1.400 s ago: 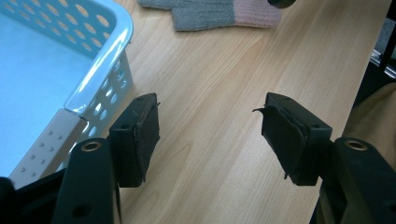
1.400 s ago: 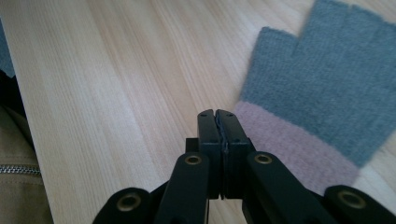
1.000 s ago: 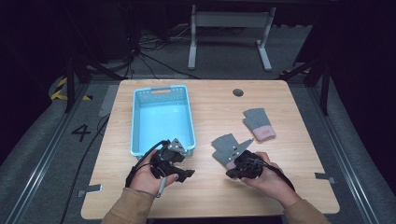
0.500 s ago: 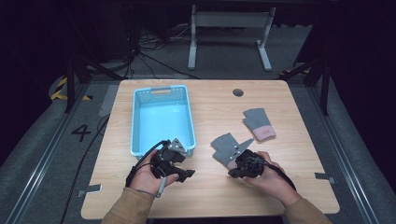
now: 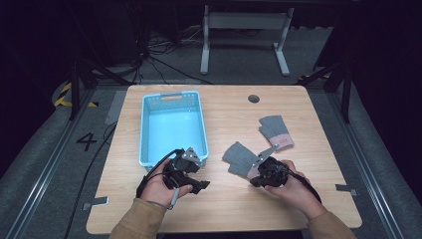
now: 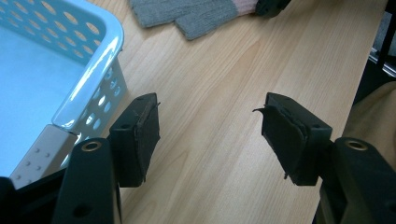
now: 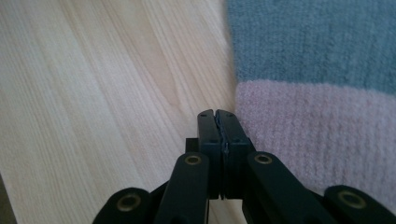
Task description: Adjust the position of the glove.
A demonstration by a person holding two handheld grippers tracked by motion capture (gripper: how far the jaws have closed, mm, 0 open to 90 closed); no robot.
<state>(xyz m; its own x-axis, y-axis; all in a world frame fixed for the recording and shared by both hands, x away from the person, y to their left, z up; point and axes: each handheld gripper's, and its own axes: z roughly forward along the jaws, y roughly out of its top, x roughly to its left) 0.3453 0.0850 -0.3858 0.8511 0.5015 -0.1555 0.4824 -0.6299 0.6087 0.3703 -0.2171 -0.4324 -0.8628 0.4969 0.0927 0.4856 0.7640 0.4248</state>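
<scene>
Two grey knit gloves with pink cuffs lie on the wooden table (image 5: 224, 119). The near glove (image 5: 240, 157) is also in the left gripper view, as the glove (image 6: 187, 14) at the top edge, and in the right gripper view, as the glove (image 7: 317, 46). The far glove (image 5: 276, 131) lies flat to its right. My right gripper (image 5: 253, 178) rests low on the table with its jaws shut, tips (image 7: 218, 115) against the left edge of the near glove's pink cuff (image 7: 317, 140); nothing is between them. My left gripper (image 5: 200, 179) stands open over bare wood (image 6: 210, 109).
A light blue perforated basket (image 5: 147, 130) stands left of centre, its near corner (image 6: 88, 88) just beside my left gripper's jaw. A round cable hole (image 5: 254, 98) sits near the table's far edge. Bare wood stretches along the front edge (image 5: 224, 219).
</scene>
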